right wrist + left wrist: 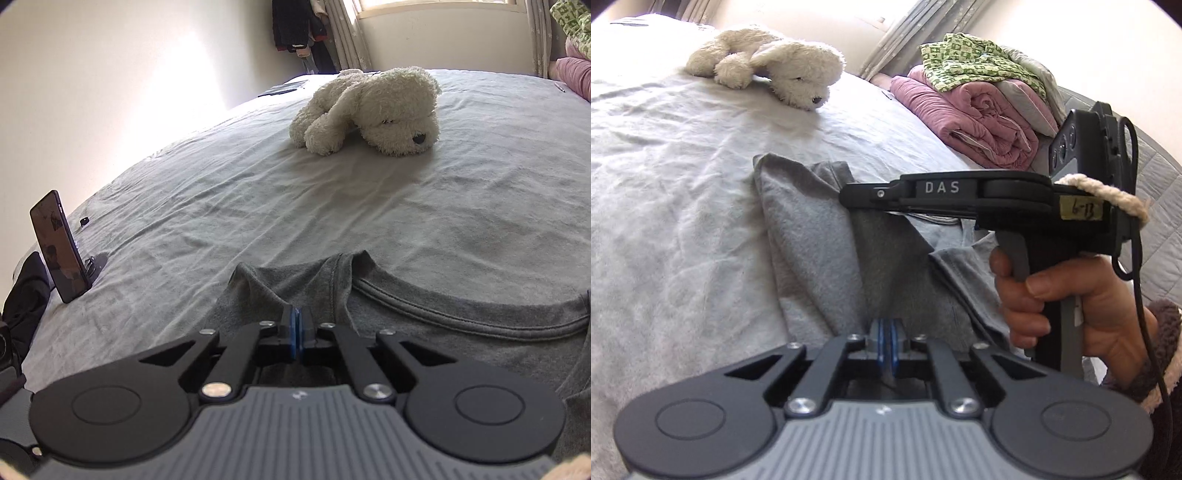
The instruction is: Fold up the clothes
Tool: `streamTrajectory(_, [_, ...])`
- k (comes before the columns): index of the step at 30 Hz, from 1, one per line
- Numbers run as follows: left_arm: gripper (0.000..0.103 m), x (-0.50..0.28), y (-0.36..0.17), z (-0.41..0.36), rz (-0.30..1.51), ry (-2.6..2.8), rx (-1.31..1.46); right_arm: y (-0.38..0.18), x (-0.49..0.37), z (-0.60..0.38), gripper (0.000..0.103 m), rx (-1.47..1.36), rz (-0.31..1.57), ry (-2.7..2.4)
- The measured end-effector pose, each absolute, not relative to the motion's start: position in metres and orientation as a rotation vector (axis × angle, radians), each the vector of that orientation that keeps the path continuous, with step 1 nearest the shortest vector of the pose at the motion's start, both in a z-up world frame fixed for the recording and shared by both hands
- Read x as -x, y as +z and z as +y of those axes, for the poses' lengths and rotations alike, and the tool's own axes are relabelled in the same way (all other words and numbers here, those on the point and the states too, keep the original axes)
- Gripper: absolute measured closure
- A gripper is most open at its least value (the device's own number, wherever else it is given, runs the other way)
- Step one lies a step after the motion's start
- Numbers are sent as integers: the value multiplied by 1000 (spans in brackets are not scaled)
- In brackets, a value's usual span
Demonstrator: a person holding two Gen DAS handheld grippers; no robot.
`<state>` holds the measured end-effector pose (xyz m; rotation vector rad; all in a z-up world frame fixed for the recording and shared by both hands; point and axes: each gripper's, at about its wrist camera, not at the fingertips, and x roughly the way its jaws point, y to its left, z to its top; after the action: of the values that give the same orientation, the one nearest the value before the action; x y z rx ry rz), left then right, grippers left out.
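From the left wrist camera, the left gripper [886, 332] has its blue pads drawn together, pinching a fold of the grey T-shirt [820, 243], which lies rumpled on the bed [683, 184] near its close edge. Only this view shows the right gripper [857, 195] from the side, reaching across the shirt, with the person's hand [1071, 306] wrapped round its handle. A pile of pink and green bedding [979, 96] sits at the bed's far right corner.

From the right wrist camera, the right gripper [296, 325] is closed on the shirt [443, 321] beside the neckline. Only here do you see a phone [59, 247] propped upright near the bed's left edge. The plush dog [373, 110] lies well beyond the shirt, toward the far edge.
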<state>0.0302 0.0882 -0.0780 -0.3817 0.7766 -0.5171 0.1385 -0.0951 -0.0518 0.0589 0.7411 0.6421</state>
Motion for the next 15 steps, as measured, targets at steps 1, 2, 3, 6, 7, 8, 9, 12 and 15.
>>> streamTrajectory(1, [97, -32, -79, 89, 779, -512, 386, -52, -139, -97, 102, -58, 736, 620])
streamTrajectory(2, [97, -33, -79, 89, 781, -508, 390, -57, -140, -94, 102, -30, 751, 605])
streamTrajectory(3, [97, -34, -80, 90, 784, -506, 395, -60, -140, -93, 102, -24, 751, 608])
streamTrajectory(6, [97, -36, -82, 91, 785, -508, 402, -54, -138, -96, 87, -78, 725, 602])
streamTrajectory(7, [97, -37, -83, 91, 786, -508, 405, -50, -134, -97, 87, -85, 709, 610])
streamTrajectory(8, [97, -38, -83, 92, 786, -509, 407, -46, -131, -97, 87, -92, 693, 619])
streamTrajectory(9, [97, -37, -84, 92, 786, -509, 410, -43, -127, -95, 87, -87, 690, 641])
streamTrajectory(12, [97, -37, -84, 93, 789, -510, 417, -36, -115, -85, 87, -38, 691, 716])
streamTrajectory(15, [97, -36, -84, 92, 788, -509, 410, -43, -111, -63, 87, 67, 718, 744])
